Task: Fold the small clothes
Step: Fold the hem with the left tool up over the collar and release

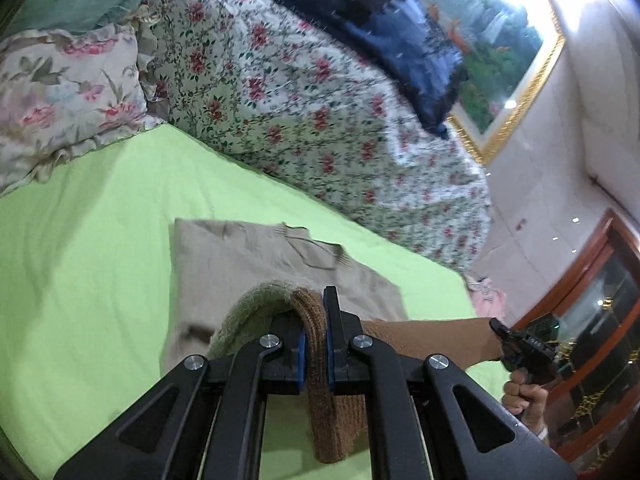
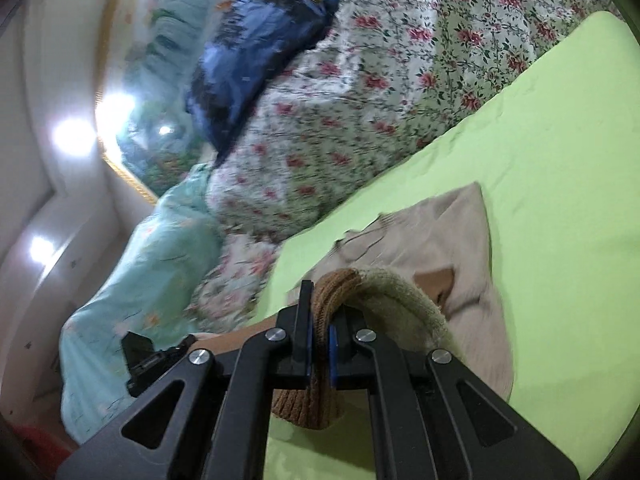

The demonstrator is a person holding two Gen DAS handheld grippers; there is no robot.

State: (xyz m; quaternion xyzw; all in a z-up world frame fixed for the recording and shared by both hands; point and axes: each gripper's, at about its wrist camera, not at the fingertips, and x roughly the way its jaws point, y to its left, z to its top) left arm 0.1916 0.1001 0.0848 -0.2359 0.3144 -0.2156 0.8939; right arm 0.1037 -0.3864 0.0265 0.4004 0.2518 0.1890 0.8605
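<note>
A beige knitted garment [image 1: 256, 264] lies on the lime-green sheet [image 1: 88, 240], and also shows in the right wrist view [image 2: 452, 232]. My left gripper [image 1: 320, 304] is shut on a brown ribbed knit edge [image 1: 314, 320] that hangs down between the pads. An olive-beige knit part [image 1: 248, 304] arches off to its left. My right gripper [image 2: 320, 296] is shut on a like brown ribbed edge [image 2: 332, 284], with the olive-beige part [image 2: 396, 292] curving right. A taut tan band [image 1: 432, 340] runs between the two grippers. Both views are blurred.
A floral quilt [image 1: 288, 100] is heaped behind the sheet, with a dark blue cloth [image 1: 380, 20] on top and a floral pillow [image 1: 60, 92] at left. A teal bundle [image 2: 152, 272] lies by the wall. A gold-framed picture [image 1: 508, 64] hangs there. A person's hand [image 1: 524, 396] holds the right gripper.
</note>
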